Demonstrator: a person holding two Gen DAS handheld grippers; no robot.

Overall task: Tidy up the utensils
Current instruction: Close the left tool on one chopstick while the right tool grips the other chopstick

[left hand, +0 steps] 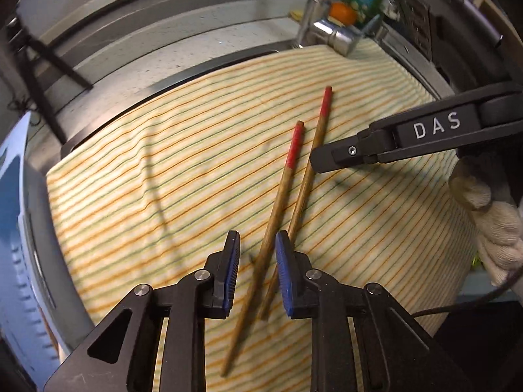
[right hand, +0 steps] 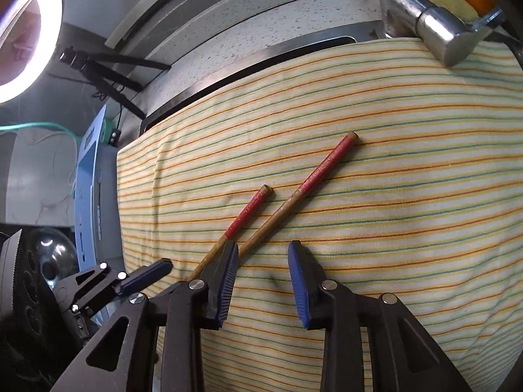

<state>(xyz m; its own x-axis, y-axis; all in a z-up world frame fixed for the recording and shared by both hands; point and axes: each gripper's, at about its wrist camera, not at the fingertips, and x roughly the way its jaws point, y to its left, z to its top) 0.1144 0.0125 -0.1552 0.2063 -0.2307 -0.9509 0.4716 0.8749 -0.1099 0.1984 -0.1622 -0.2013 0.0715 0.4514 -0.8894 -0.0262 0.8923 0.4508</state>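
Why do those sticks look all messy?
The two chopsticks lie crossed on the striped cloth instead of side by side, with their red ends spread apart and uneven.

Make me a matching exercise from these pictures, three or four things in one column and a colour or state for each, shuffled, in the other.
Things:
1. chopsticks
2. cloth
3. left gripper
4. faucet

Descriptions:
A. shiny metal
B. striped yellow, orange and green
C. wooden with red ends
D. blue pads straddling one stick, jaws not pressing on it

Pairs: 1-C, 2-B, 3-D, 4-A
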